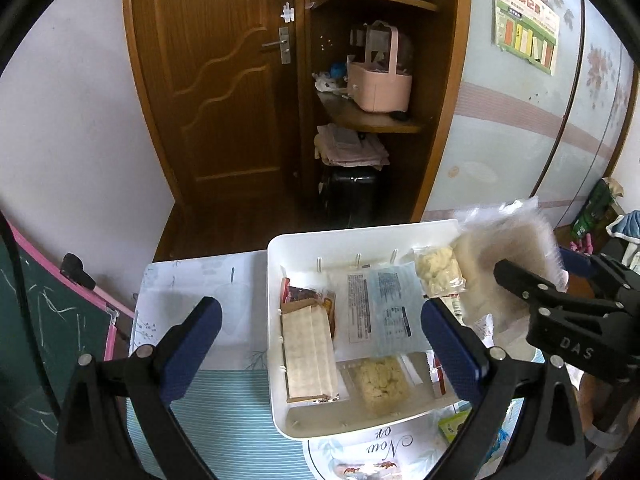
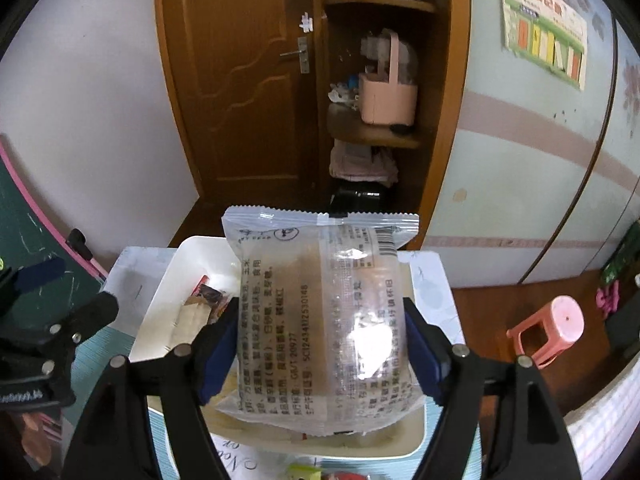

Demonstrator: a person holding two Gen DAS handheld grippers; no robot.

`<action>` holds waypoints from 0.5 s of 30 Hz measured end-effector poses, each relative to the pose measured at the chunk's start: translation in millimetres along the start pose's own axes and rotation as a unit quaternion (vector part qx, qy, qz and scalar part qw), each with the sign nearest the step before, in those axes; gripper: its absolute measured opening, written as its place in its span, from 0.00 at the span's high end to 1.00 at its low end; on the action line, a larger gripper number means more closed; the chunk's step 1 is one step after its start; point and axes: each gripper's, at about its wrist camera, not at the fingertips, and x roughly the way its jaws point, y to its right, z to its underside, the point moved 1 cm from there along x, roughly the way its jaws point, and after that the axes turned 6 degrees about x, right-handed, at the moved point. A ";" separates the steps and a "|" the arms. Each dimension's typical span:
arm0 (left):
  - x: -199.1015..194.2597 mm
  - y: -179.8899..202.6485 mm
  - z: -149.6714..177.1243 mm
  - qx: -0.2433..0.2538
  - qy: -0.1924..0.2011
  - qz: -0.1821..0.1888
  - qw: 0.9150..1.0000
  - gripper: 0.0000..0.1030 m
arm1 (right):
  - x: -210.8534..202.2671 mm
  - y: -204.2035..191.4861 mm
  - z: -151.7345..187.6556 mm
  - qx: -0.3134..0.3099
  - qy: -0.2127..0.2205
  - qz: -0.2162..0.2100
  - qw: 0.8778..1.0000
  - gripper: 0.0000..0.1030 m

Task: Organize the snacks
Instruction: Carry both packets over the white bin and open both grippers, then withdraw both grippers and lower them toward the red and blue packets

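Right gripper [image 2: 320,344] clamps the clear snack packet [image 2: 324,320] by its sides above the white tray [image 1: 280,412], positioned for depositing; left gripper [image 1: 320,344] stands open, empty.

White tray [image 1: 276,264]; teal-striped cloth [image 1: 224,404]; blue-padded tongs [image 1: 320,344]; packet [image 2: 324,320] seemingly clear.

Home bedroom perhaps, wooden door [image 1: 224,80], wardrobe [image 1: 520,120], cluttered shelves [image 1: 376,120]
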 end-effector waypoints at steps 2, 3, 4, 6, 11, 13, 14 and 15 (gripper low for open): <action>-2.4 0.3 -0.2 0.002 0.003 -0.003 1.000 0.03 | -3.2 0.7 -1.6 0.005 0.010 -0.006 1.000 0.23; -4.8 -0.1 -0.1 0.003 0.006 -0.004 1.000 0.03 | -7.0 0.6 -2.8 0.004 0.022 -0.006 1.000 0.22; -5.9 0.1 -0.3 0.003 0.007 -0.005 1.000 0.03 | -10.4 0.0 -4.1 0.002 0.030 -0.007 1.000 0.20; -8.1 -0.2 0.0 0.003 0.007 -0.007 1.000 0.03 | -17.3 -2.0 -6.6 -0.002 0.042 -0.007 0.999 0.18; -18.1 0.7 2.8 0.000 0.009 -0.005 1.000 0.03 | -32.2 -4.6 -2.9 -0.009 0.053 -0.006 0.999 0.18; -23.7 1.9 5.4 0.001 0.010 -0.005 1.000 0.03 | -38.3 -4.7 0.0 -0.011 0.053 -0.003 0.999 0.18; -27.7 3.1 7.3 0.002 0.011 -0.005 1.000 0.03 | -43.4 -4.0 2.6 -0.010 0.053 -0.005 0.999 0.18; -31.9 4.0 8.2 0.003 0.011 -0.006 1.000 0.03 | -45.7 -2.5 2.8 -0.009 0.053 -0.005 0.999 0.18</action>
